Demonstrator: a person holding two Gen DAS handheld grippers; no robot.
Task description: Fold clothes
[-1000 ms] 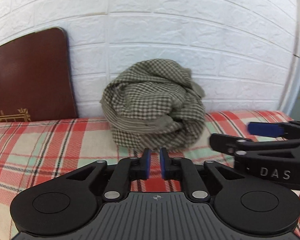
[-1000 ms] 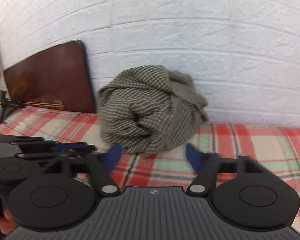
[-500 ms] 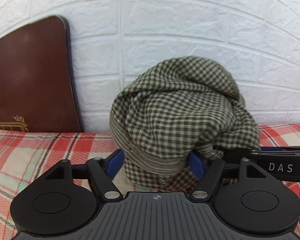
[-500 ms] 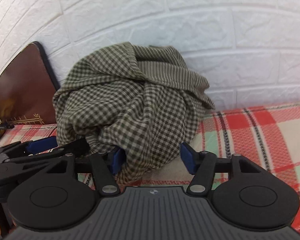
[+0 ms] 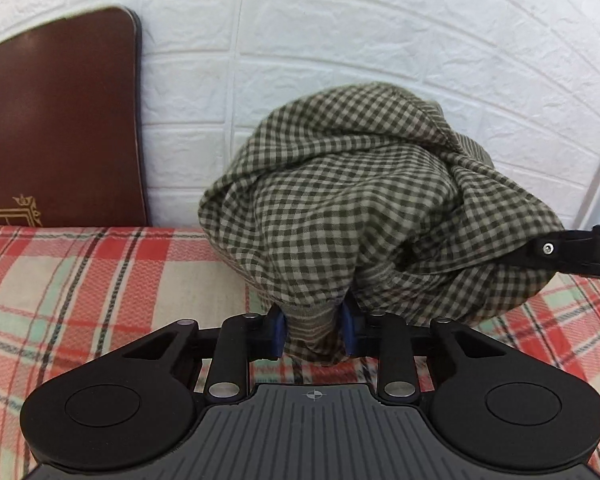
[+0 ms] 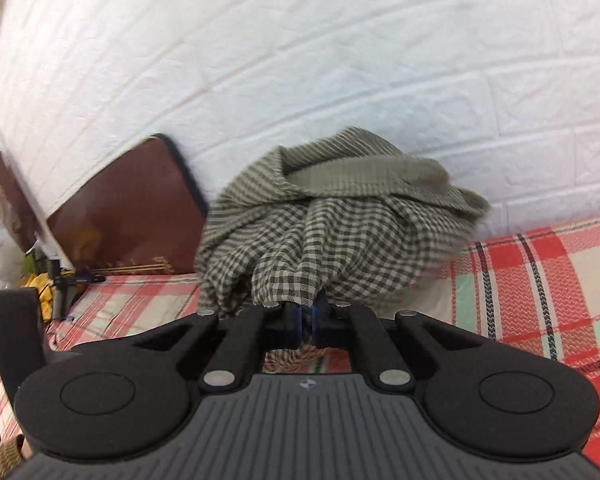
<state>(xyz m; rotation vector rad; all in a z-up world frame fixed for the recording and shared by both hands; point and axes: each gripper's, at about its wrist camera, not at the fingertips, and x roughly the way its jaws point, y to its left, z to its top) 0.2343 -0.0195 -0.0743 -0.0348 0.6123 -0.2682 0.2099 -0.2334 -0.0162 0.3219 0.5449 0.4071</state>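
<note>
An olive and cream checked garment (image 5: 364, 208) sits bunched in a heap on the red plaid bedspread (image 5: 80, 280), close to the white brick wall. My left gripper (image 5: 313, 330) is shut on a thick fold at the heap's lower front edge, its blue pads pressing the cloth from both sides. In the right wrist view the same checked garment (image 6: 332, 236) rises in a bundle, and my right gripper (image 6: 306, 320) is shut tight on a pinch of its lower edge. The right gripper's black finger (image 5: 572, 252) pokes into the heap from the right in the left wrist view.
A dark brown board with gold trim (image 5: 56, 128) leans against the wall to the left of the heap. The white brick wall (image 5: 340, 32) stands directly behind. The plaid bedspread (image 6: 548, 280) stretches out on the right. Clutter (image 6: 40, 280) lies past the bed's left end.
Both grippers moved in on the heap and went from open around the cloth to shut on it. The right side of the garment now looks lifted and blurred.
</note>
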